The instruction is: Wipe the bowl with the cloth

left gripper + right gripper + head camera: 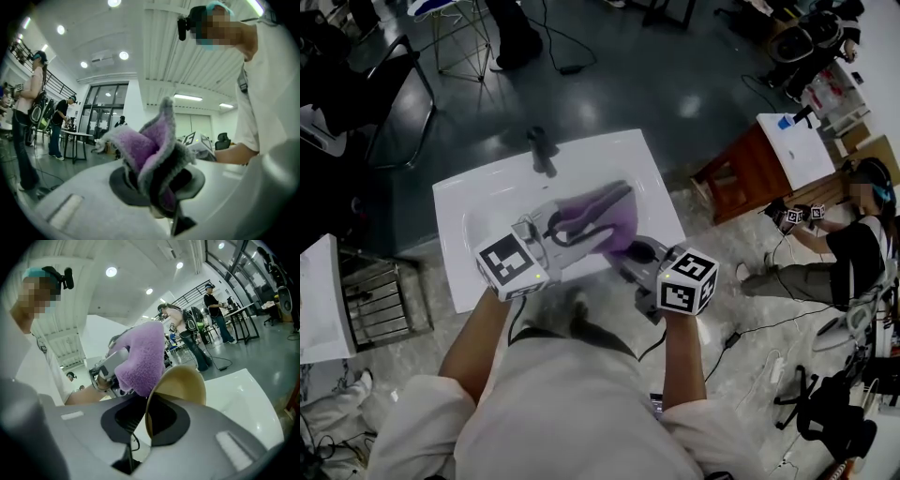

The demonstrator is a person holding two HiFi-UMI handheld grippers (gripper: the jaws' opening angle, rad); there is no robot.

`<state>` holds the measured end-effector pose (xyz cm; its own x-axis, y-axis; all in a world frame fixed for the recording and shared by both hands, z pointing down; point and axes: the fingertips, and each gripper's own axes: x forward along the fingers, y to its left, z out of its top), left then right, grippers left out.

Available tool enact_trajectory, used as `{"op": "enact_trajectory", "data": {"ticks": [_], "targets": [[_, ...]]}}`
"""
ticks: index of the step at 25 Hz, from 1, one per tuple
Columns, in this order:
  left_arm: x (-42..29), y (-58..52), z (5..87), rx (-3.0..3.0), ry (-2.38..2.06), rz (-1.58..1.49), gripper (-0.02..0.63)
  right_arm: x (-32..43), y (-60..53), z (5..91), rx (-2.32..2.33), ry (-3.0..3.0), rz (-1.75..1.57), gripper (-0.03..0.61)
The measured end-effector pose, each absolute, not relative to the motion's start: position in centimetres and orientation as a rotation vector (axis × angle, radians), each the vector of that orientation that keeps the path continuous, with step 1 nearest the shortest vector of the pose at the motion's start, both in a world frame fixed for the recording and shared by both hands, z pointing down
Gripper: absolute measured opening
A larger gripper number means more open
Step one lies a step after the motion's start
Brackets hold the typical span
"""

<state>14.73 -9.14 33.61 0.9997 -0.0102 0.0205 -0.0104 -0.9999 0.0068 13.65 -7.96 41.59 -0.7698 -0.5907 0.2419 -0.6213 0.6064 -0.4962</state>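
Observation:
A purple cloth (pixel 150 150) with grey edges is bunched between the jaws of my left gripper (pixel 157 190), which is shut on it. In the head view the cloth (pixel 595 220) hangs over the white sink (pixel 478 202), ahead of my left gripper (pixel 577 236). My right gripper (pixel 146 425) is shut on the rim of a tan bowl (pixel 180 385), held on edge with its hollow facing left. The cloth (pixel 140 357) presses against the bowl's upper left rim. In the head view my right gripper (pixel 639 255) sits close to the cloth, and the bowl is mostly hidden there.
A dark faucet (pixel 542 150) stands at the sink's far edge. A wooden stand (pixel 741 178) is to the right, a metal rack (pixel 380 300) to the left. A person (pixel 853 248) sits on the floor at the right among cables. Other people stand in the room behind.

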Motion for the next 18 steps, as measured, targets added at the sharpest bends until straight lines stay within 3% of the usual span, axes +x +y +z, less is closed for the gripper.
{"op": "enact_trajectory", "data": {"ticks": [18], "targets": [[15.1, -12.6, 35.0, 3.119, -0.099, 0.060, 0.075, 12.3, -5.7, 38.9, 0.844, -2.876, 0.889, 0.028]]}}
